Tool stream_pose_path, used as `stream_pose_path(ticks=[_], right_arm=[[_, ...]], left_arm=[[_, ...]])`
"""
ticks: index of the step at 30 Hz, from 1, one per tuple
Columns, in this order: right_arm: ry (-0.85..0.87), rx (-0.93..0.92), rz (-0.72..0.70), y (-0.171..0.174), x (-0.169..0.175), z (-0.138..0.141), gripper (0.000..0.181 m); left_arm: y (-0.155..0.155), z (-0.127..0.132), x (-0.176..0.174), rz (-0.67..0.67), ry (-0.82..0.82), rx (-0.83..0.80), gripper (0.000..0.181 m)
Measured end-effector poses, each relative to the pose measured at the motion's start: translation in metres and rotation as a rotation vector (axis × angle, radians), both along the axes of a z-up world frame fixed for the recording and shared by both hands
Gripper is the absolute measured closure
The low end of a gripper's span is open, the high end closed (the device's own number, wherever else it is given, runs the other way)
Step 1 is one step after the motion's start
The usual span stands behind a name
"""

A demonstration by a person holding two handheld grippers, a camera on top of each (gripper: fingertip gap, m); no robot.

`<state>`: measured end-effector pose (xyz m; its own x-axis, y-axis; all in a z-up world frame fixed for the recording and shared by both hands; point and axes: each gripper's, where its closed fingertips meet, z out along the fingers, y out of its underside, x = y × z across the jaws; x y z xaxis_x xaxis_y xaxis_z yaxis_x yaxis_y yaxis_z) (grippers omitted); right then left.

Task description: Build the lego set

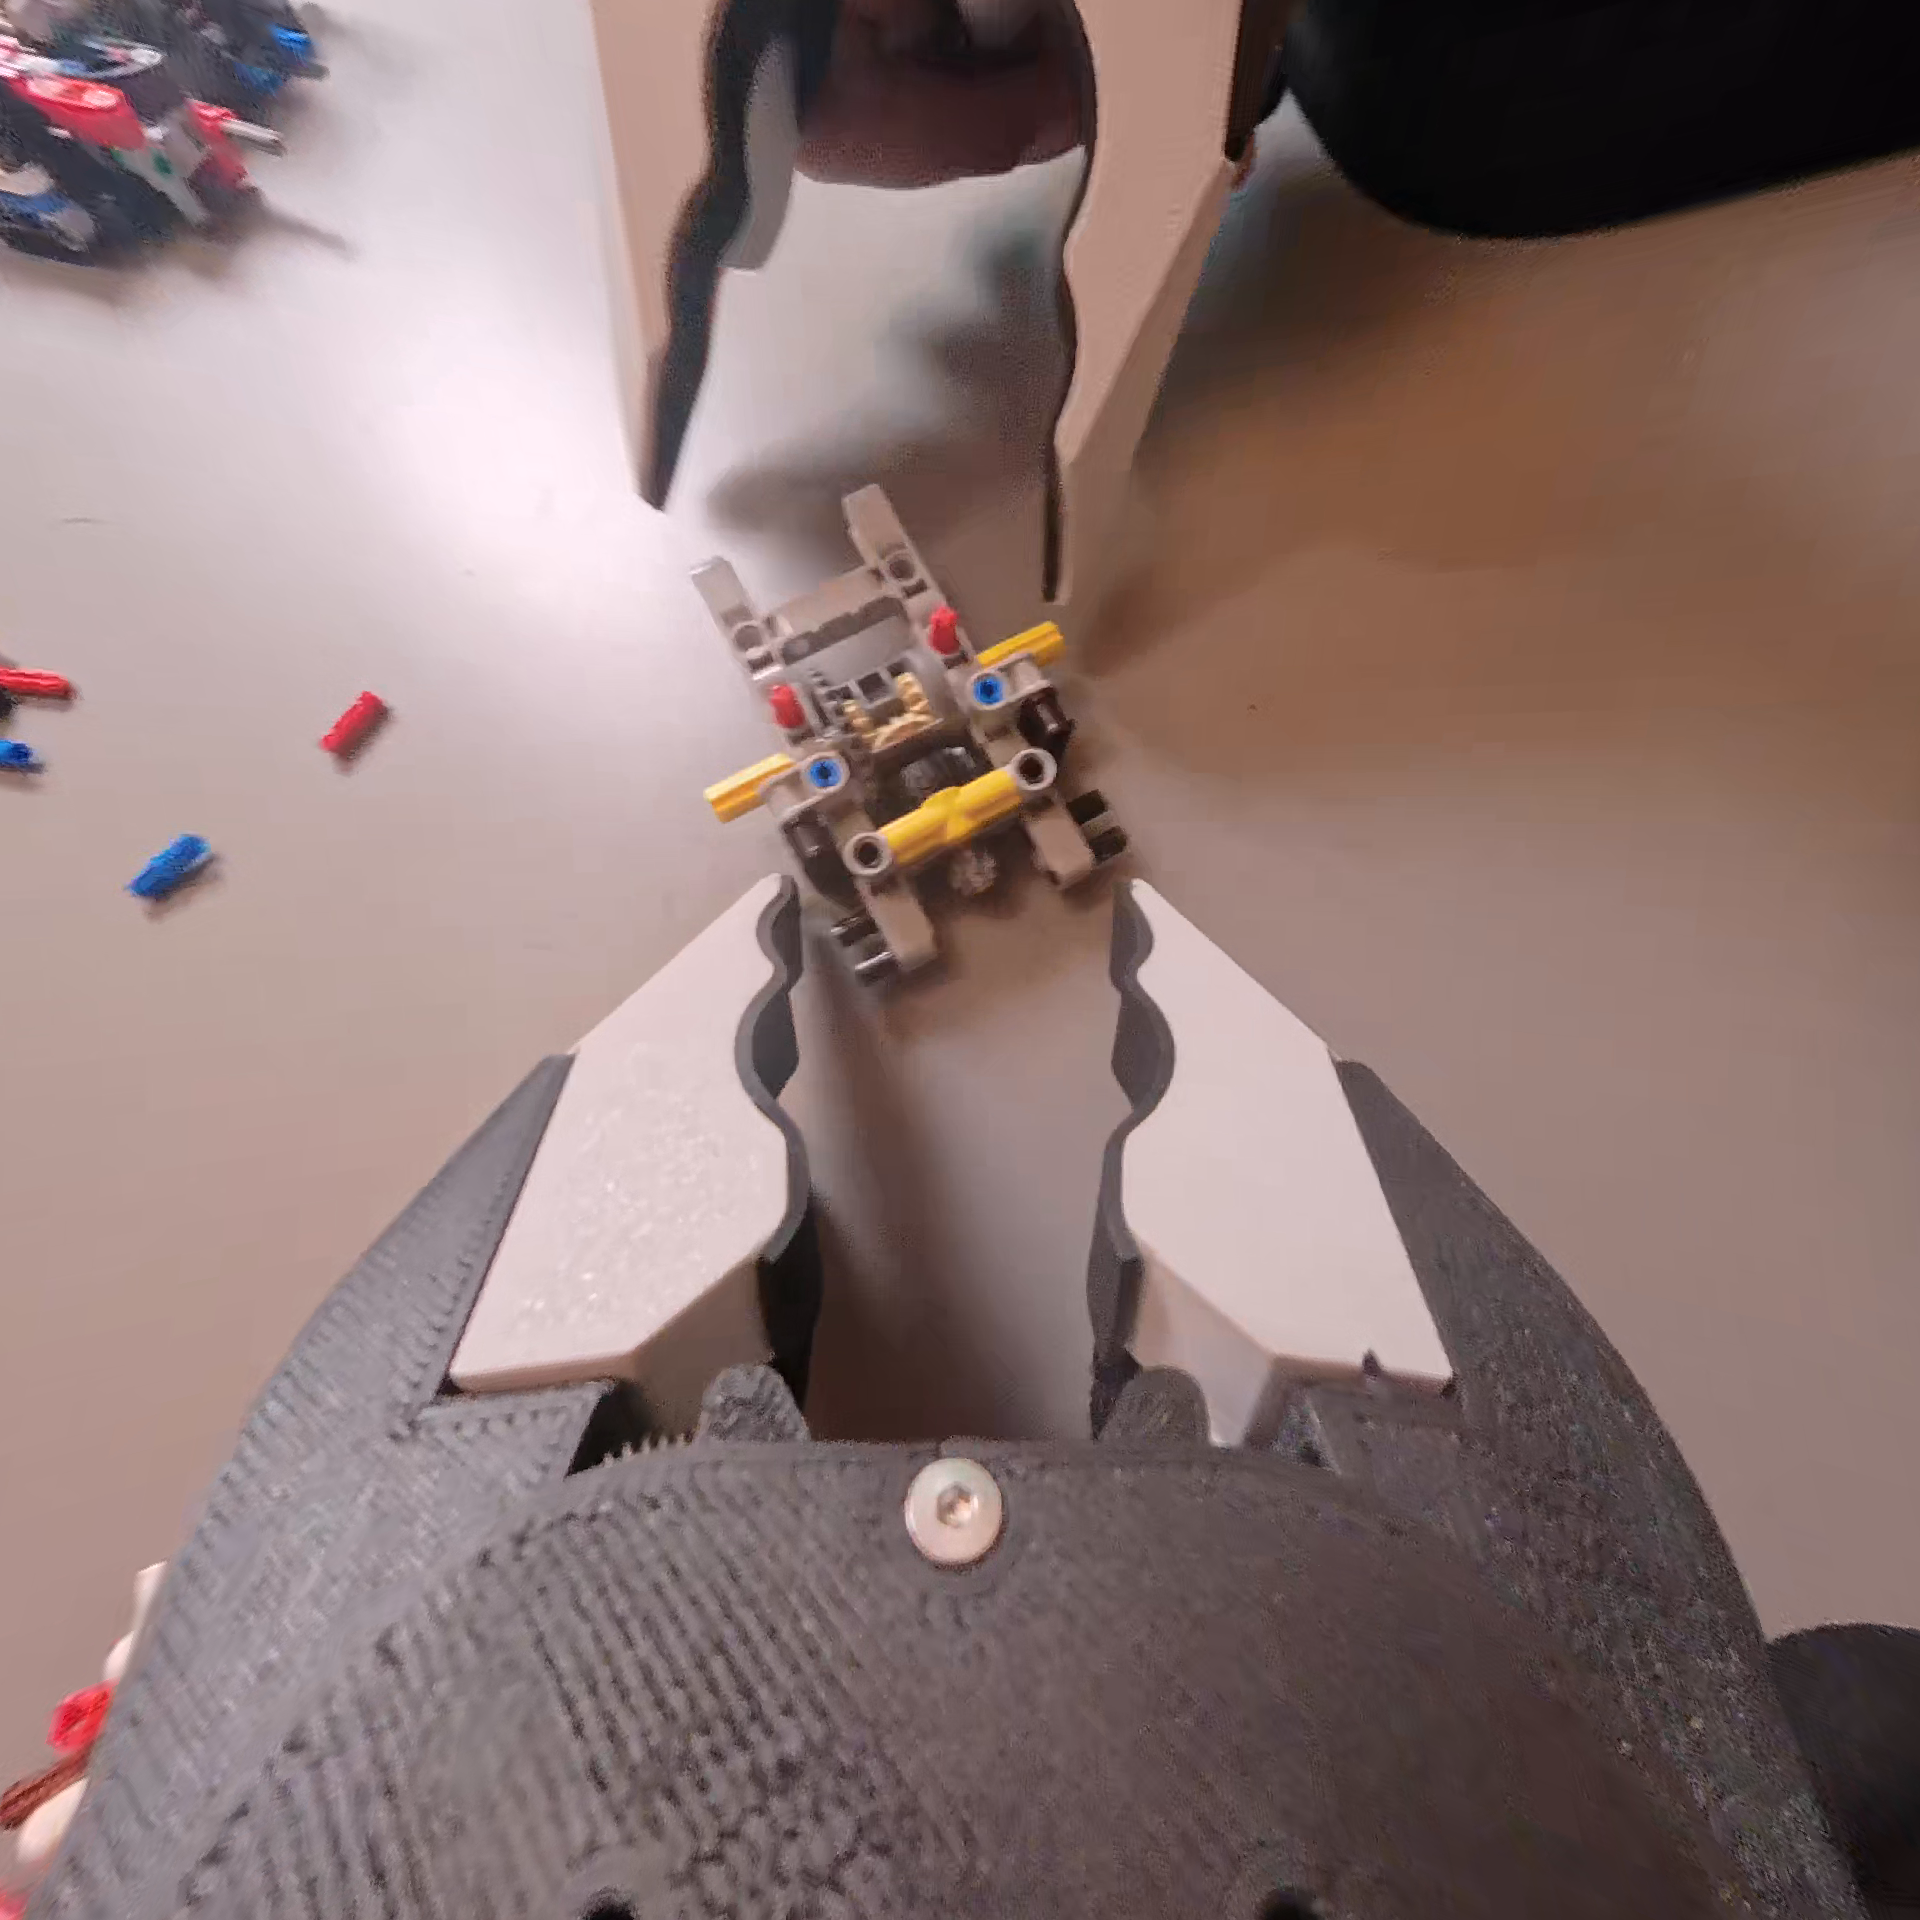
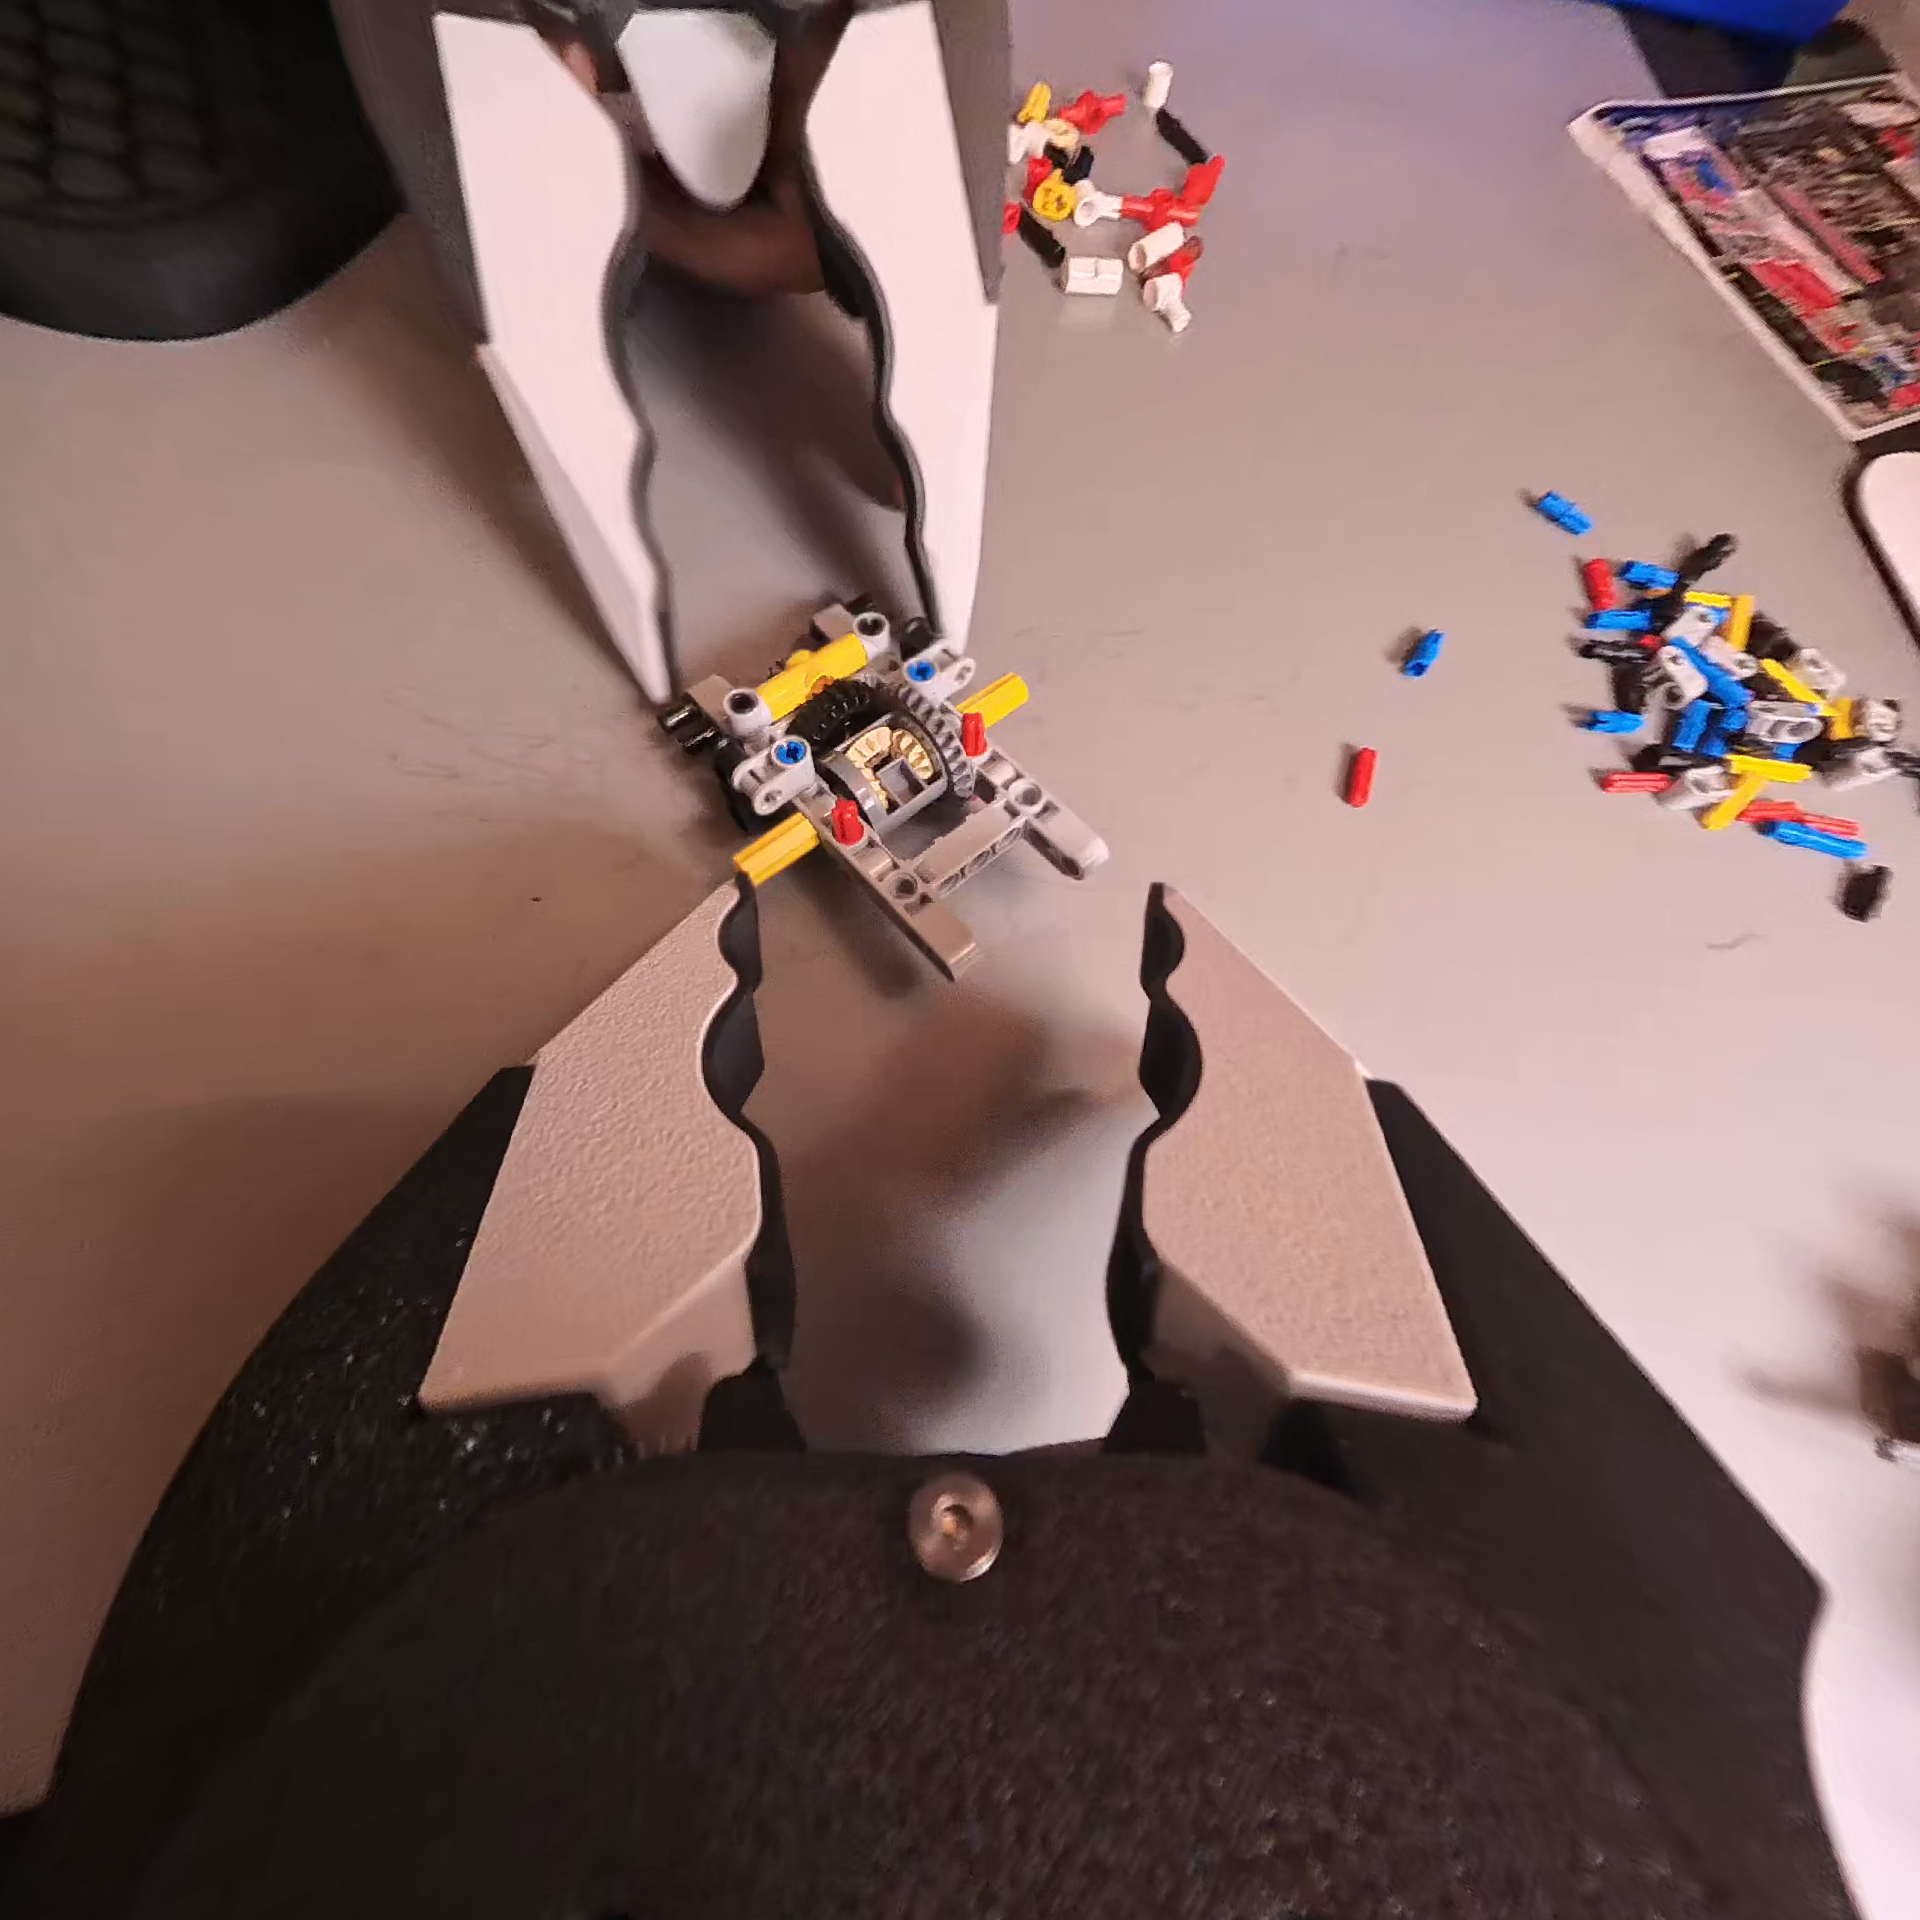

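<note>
A small grey Lego assembly (image 1: 902, 750) with yellow axles, red and blue pins and a tan gear lies on the grey table between both grippers; it also shows in the right wrist view (image 2: 878, 764). My left gripper (image 1: 956, 894) is open and empty, its tips just short of the assembly's near end. My right gripper (image 2: 948, 896) is open and empty, its tips just short of the opposite end. Each gripper shows across from the other: the right gripper (image 1: 852, 540) in the left wrist view, the left gripper (image 2: 805, 655) in the right wrist view.
Loose red (image 1: 353, 721) and blue (image 1: 171, 865) pins lie left. A built red, blue and black model (image 1: 114, 135) sits far left. Piles of parts (image 2: 1725, 707) and connectors (image 2: 1117, 192) lie right, with an instruction booklet (image 2: 1787, 229) at the far right. The gap from one gripper's tips to the other's is roughly 7 cm.
</note>
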<state>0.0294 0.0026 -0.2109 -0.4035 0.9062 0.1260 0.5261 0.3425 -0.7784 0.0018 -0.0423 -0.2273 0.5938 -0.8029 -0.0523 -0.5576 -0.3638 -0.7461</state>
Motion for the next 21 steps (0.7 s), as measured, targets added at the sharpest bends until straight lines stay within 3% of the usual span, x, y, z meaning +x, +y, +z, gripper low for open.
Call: stream_pose_path(ticks=[5,9,14,18,21], right_arm=[[-0.017,0.081,0.002,-0.002,0.004,-0.005,0.134],[-0.059,0.113,-0.016,-0.005,0.013,-0.010,0.141],[-0.062,0.083,0.014,-0.017,0.025,-0.004,0.141],[-0.020,0.081,-0.049,-0.005,0.013,0.001,0.123],[-0.023,0.069,-0.051,-0.004,0.005,-0.004,0.118]], left_arm=[[0.013,0.002,-0.024,0.068,0.027,0.079,0.135],[0.017,0.008,-0.037,0.114,0.025,0.093,0.138],[0.008,0.013,-0.032,0.078,-0.054,0.050,0.123],[-0.002,0.007,-0.016,0.001,-0.097,-0.016,0.110],[-0.001,0.000,-0.012,-0.019,-0.044,-0.010,0.111]])
